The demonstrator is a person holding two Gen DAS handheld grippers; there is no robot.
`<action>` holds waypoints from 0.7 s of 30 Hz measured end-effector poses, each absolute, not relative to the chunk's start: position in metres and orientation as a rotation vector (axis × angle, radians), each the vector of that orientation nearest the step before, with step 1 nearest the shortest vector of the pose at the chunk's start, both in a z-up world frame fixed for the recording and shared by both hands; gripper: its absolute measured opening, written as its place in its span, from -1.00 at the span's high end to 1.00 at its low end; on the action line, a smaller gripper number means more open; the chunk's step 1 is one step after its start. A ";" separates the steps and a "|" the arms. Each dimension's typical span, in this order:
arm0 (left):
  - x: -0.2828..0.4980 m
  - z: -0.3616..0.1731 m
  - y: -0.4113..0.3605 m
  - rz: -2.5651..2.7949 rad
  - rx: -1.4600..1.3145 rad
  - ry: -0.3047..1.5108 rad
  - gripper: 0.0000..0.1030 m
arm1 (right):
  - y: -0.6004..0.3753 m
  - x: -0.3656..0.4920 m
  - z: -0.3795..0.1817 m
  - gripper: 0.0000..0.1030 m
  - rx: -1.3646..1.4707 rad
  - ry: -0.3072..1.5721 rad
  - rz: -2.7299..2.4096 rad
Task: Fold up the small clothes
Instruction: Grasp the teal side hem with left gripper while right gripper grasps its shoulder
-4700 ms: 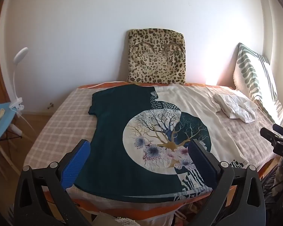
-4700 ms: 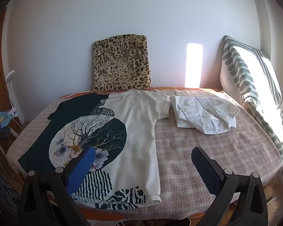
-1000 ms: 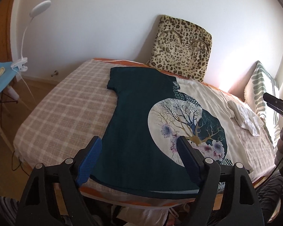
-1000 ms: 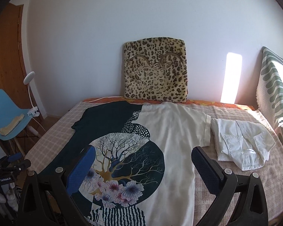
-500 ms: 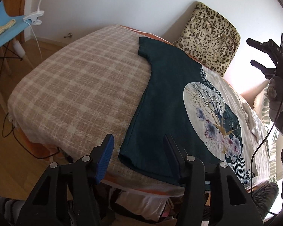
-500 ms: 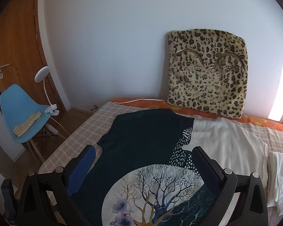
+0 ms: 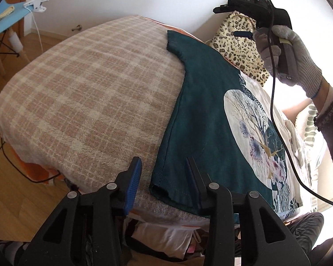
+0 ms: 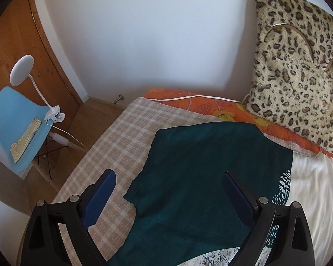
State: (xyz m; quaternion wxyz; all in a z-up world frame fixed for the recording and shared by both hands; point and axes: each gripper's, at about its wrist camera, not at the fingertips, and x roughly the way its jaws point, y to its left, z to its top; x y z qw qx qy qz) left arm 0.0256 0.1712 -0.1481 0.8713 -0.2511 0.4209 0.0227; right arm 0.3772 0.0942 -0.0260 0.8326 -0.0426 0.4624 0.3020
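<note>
Lying flat on the checked blanket (image 7: 82,93), the shirt (image 7: 199,115) was spread face up across the bed, its dark green half toward the left and its cream half toward the right, with a round tree print in the middle. The left gripper (image 7: 163,175) sat low at the near hem, fingers spread apart on either side of the green bottom corner, not touching it. The right gripper (image 8: 168,195) hung above the green sleeve near the collar end, its fingers wide apart and holding nothing. A leopard-print cushion (image 8: 299,66) leaned against the wall behind the shirt, and a blue chair (image 8: 17,124) with a clip lamp (image 8: 22,71) stood off the bed's left side.
</note>
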 end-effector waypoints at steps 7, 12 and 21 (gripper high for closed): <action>0.030 -0.148 0.169 0.065 -0.466 0.870 0.36 | 0.159 0.417 -0.068 -0.74 -0.152 1.057 0.611; 0.033 -0.148 0.170 0.063 -0.473 0.863 0.36 | 0.199 0.438 -0.092 -0.61 -0.195 1.083 0.611; 0.035 -0.149 0.169 0.038 -0.463 0.855 0.37 | 0.235 0.454 -0.132 -0.34 -0.368 1.112 0.539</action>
